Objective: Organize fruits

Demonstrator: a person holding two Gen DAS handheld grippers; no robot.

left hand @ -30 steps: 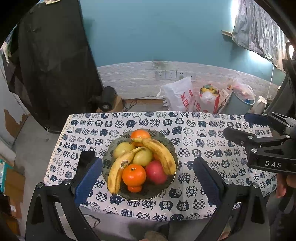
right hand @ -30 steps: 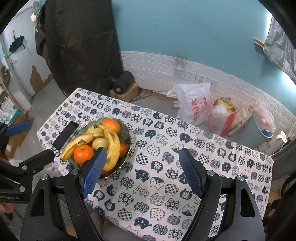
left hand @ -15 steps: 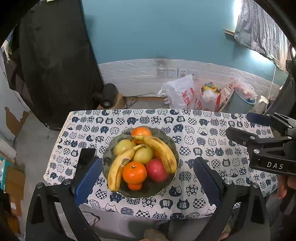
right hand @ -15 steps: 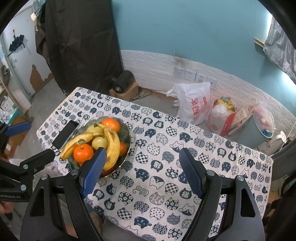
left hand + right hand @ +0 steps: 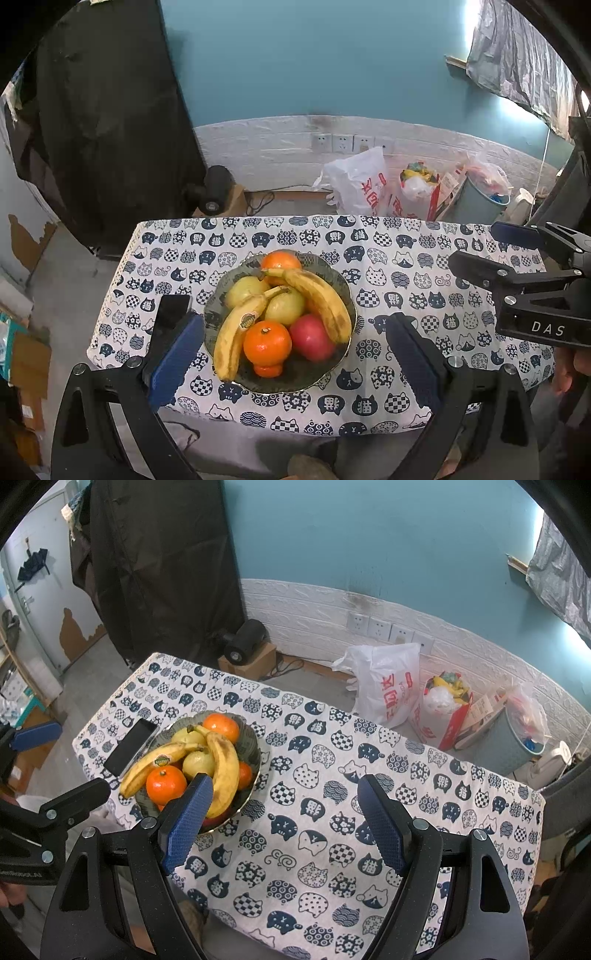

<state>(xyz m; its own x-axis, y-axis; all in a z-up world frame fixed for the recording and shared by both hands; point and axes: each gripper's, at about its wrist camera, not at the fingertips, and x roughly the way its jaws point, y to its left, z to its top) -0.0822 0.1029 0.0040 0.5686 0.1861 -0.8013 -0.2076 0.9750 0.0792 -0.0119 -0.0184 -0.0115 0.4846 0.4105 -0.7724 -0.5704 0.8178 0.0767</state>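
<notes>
Fruit bowl, holding bananas, oranges and an apple, is sitting near the table's left edge; left gripper and right gripper are hovering, jaws apart, empty.

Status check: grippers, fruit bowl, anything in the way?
Left gripper open, right gripper open, both empty. Fruit all in bowl. Phone beside bowl.
</notes>
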